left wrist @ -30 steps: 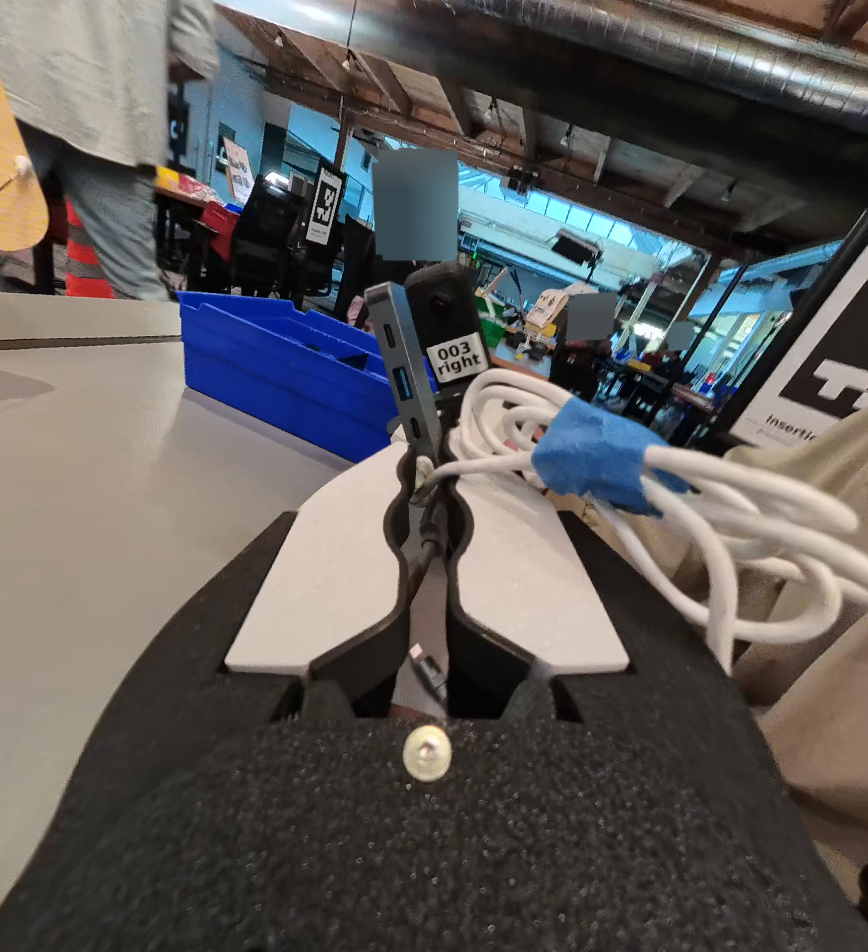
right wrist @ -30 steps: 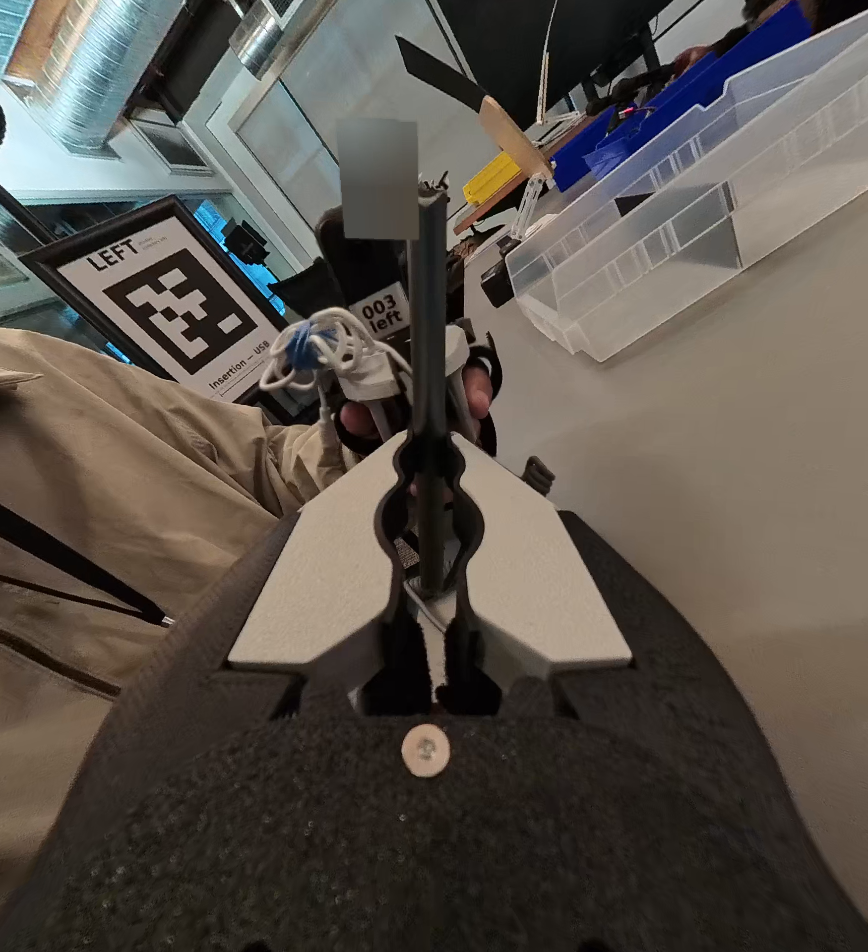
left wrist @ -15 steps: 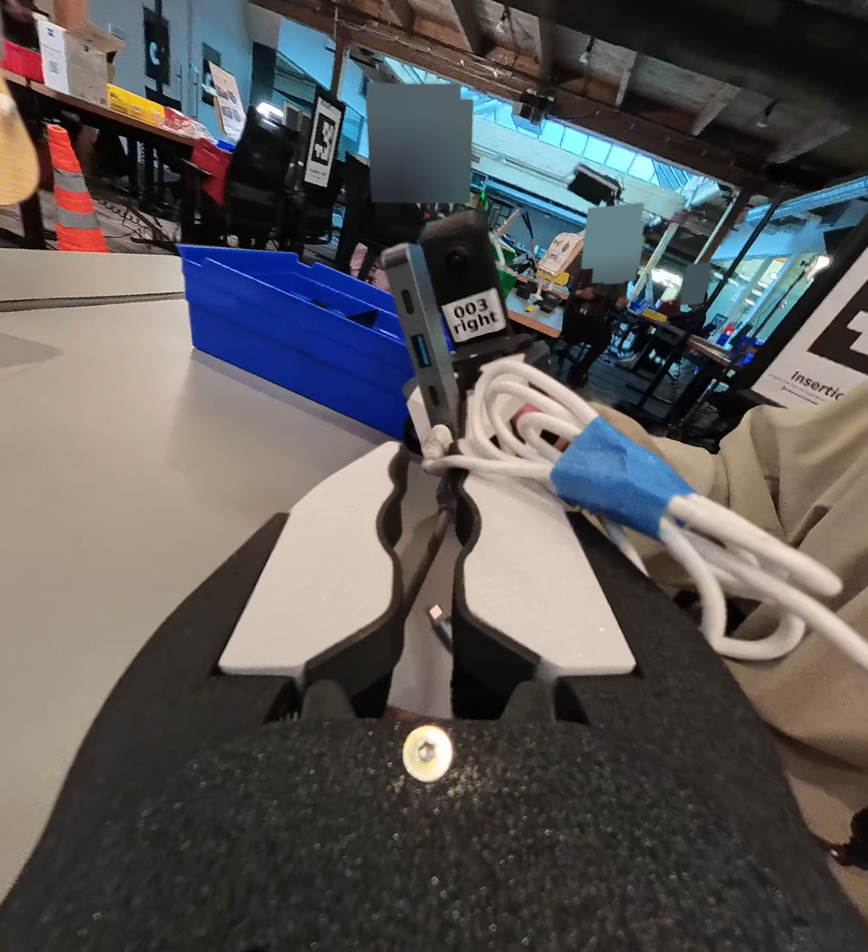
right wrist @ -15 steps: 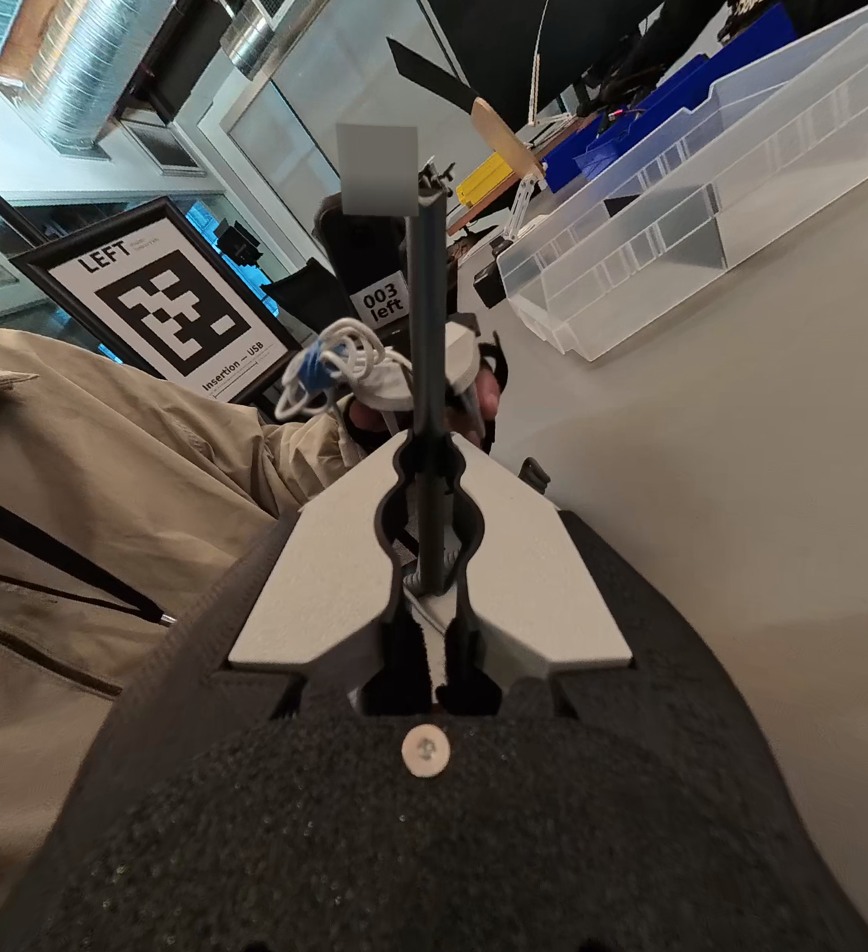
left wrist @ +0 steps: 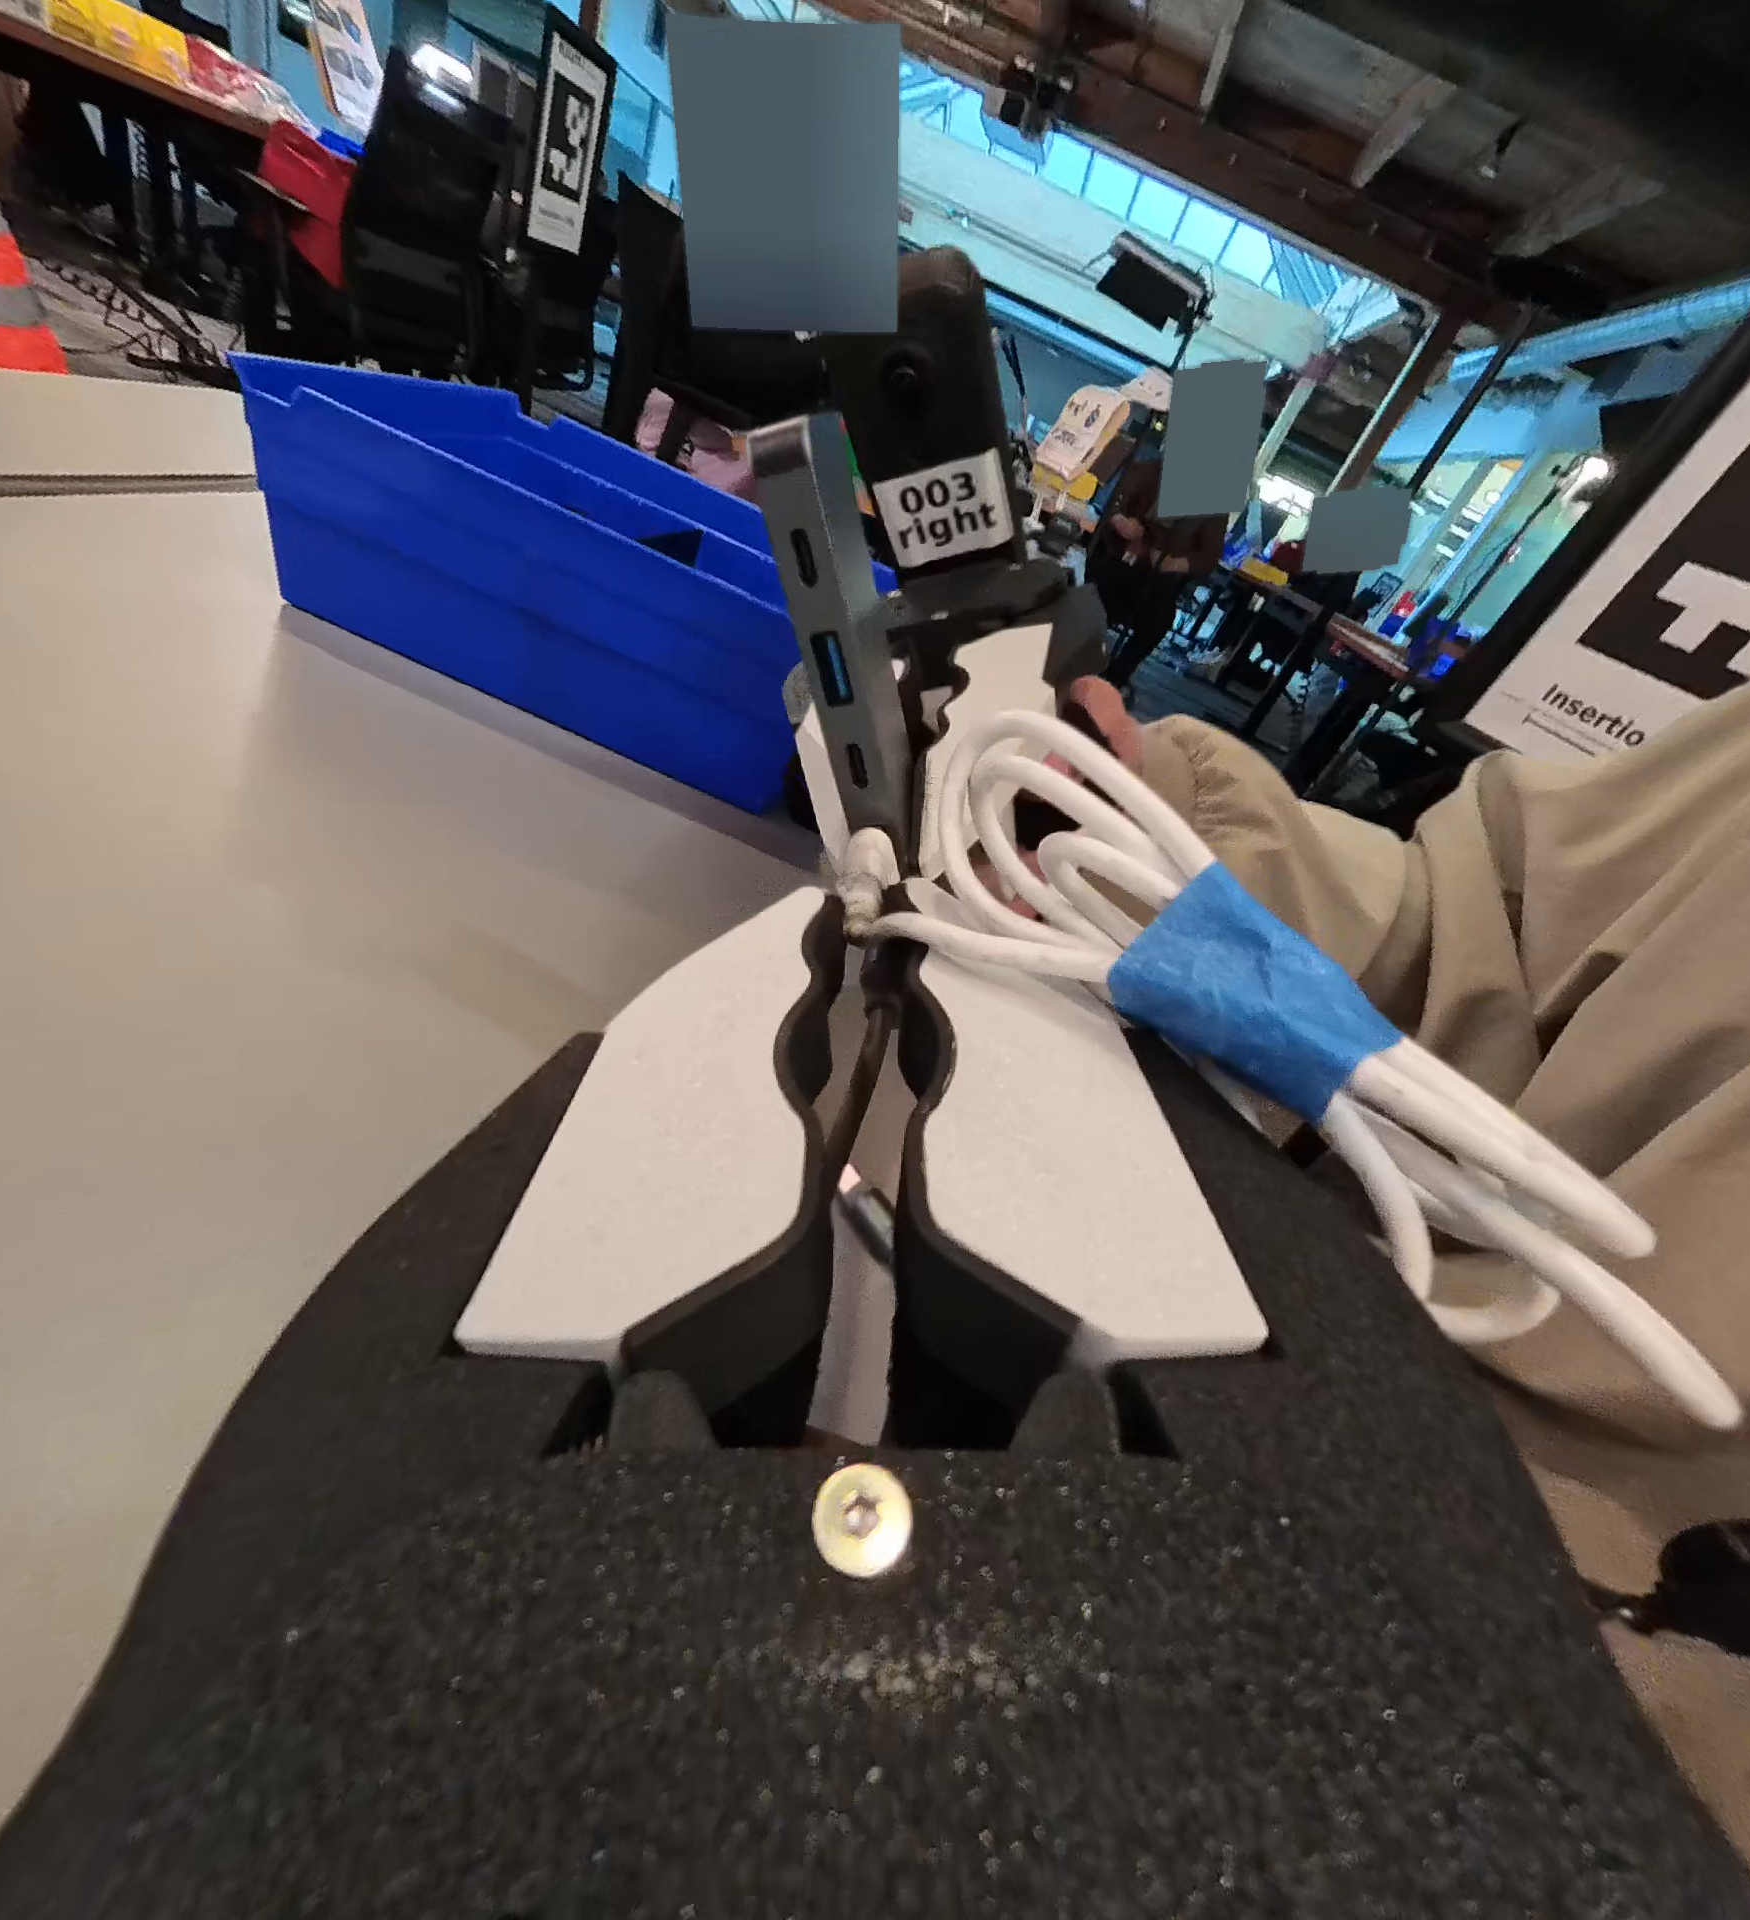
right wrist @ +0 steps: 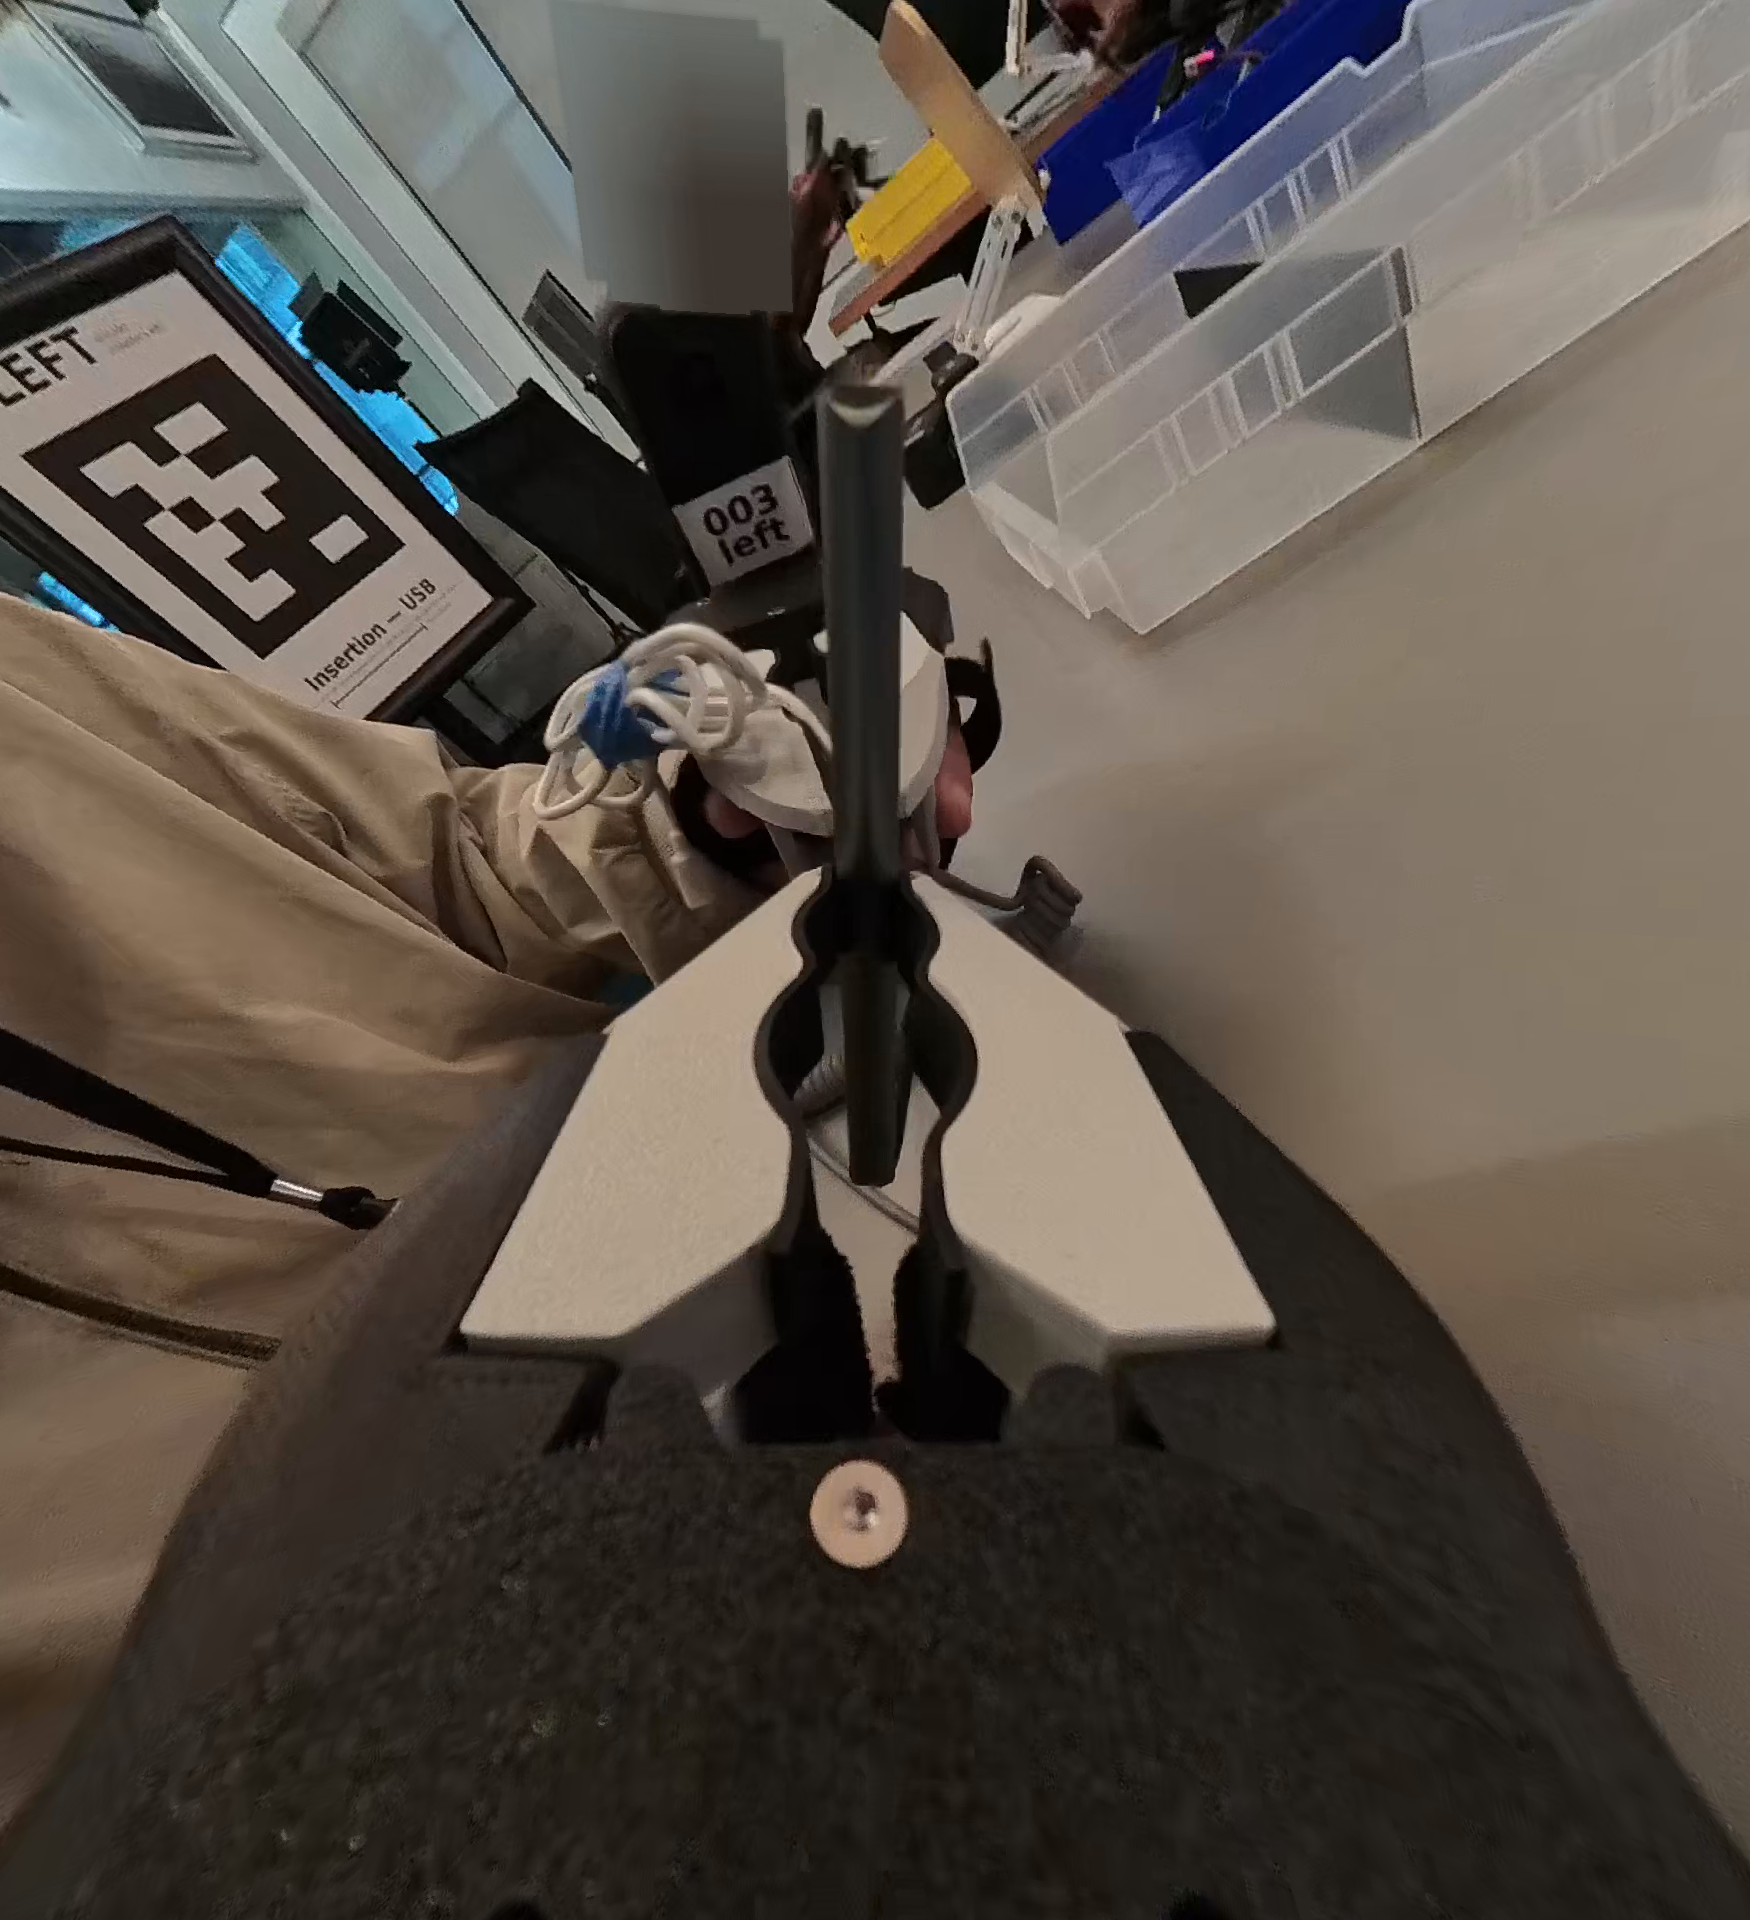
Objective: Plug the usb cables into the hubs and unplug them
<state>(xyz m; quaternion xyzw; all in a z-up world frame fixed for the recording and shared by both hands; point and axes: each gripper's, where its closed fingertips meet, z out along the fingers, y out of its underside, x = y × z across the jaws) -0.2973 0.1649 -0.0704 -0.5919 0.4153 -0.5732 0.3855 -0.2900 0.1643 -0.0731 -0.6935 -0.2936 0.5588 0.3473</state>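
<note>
Left wrist view: left gripper [left wrist: 866, 914] jaws pinch white cable [left wrist: 1079, 914] plug; right gripper [right wrist: 866, 935] jaws clamp upright grey hub [right wrist: 858, 665].

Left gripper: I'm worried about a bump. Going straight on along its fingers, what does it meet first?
Probably the grey slab-shaped USB hub, directly ahead of the left gripper, which pinches the white cable plug near the hub's lower end. The right gripper holds that hub. Depth is uncertain.
</note>
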